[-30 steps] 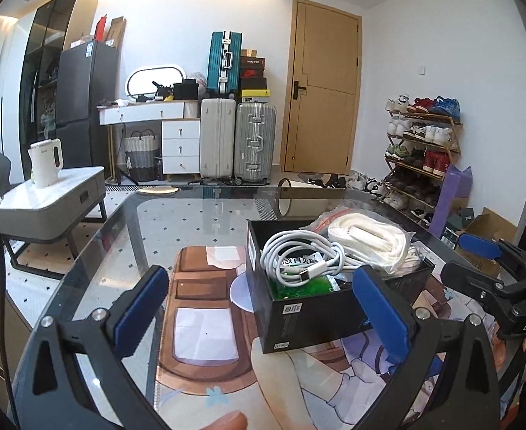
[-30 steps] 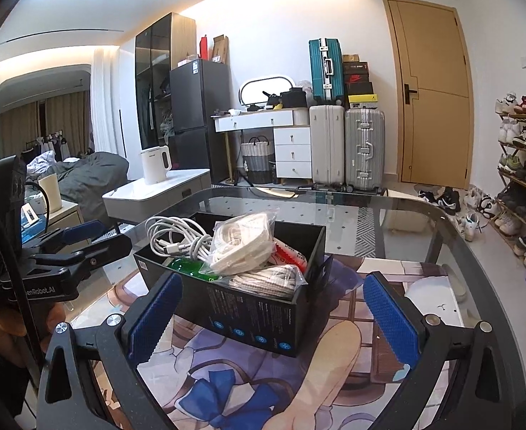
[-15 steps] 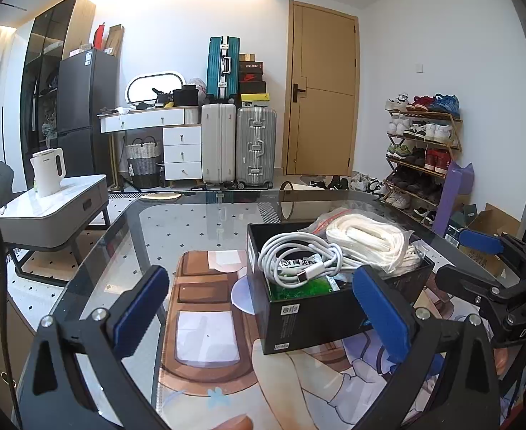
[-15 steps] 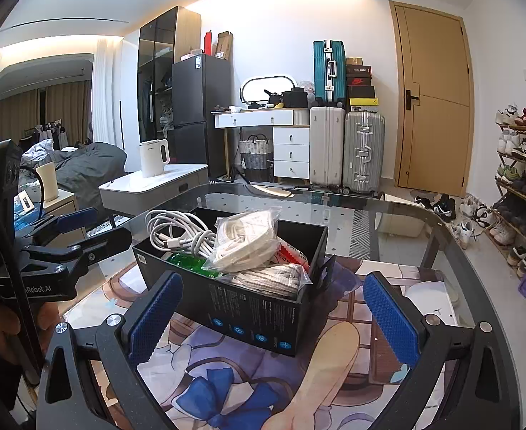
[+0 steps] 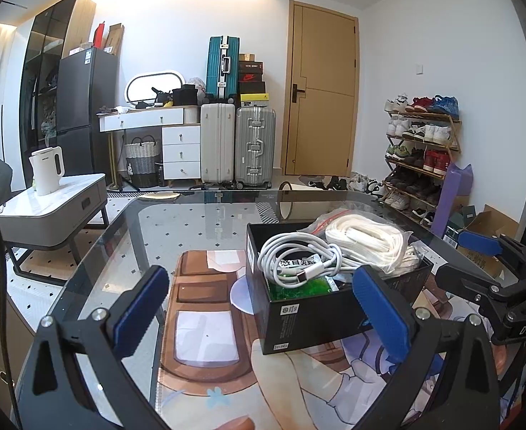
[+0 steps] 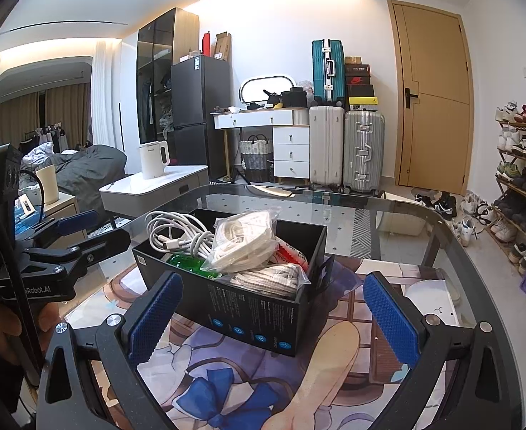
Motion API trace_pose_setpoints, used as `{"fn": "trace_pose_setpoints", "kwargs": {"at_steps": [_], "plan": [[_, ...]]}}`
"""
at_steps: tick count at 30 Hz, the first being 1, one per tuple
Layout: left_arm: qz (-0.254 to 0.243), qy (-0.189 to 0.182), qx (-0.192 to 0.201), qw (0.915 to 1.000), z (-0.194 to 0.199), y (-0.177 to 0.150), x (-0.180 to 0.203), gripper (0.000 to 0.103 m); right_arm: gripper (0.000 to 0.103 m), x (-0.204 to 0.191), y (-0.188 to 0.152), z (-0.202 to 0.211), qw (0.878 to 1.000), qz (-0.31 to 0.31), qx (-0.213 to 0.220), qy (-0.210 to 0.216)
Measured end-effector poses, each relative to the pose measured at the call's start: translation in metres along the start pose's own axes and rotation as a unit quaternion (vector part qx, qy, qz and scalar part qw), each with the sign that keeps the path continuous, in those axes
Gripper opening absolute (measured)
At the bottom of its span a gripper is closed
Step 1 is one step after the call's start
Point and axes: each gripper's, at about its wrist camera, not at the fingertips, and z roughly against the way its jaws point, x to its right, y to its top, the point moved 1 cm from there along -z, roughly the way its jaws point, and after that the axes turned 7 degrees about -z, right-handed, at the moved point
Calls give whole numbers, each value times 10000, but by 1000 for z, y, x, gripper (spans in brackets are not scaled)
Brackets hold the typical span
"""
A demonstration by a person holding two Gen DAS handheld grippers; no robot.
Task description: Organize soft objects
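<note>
Box [image 6: 252,308] holds one cable bundle [image 6: 177,234], two bagged cords [image 6: 245,243].

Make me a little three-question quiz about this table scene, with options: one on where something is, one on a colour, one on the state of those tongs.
1. Where is the white cable?
A. In the black box
B. On the floor
C. Held in the tongs

2. What colour are the pads on the tongs?
A. Red
B. Blue
C. Yellow

3. How do the left tongs and right tongs stand?
A. Both shut on the box
B. One shut on a cable
C. Both open, holding nothing

Answers: 1 A, the cable lies coiled on top of the contents of the black box. 2 B, every pad is blue. 3 C, the fingers stand wide apart around empty space.
</note>
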Motion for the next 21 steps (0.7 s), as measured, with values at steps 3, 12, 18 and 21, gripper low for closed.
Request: {"fn": "trace_pose_setpoints", "kwargs": {"at_steps": [3, 12, 18, 21], "plan": [[14, 3, 0, 10000, 0, 0, 0, 103, 102, 0, 0, 0, 10000, 3, -2, -6], [30, 1, -3, 10000, 0, 0, 0, 103, 102, 0, 0, 0, 10000, -4, -13, -1], [130, 54, -33, 9999, -1, -1, -4, 103, 102, 0, 0, -1, 10000, -5, 8, 1], [176, 41, -30, 9998, 0, -1, -5, 103, 102, 0, 0, 0, 10000, -3, 10, 6]]}}
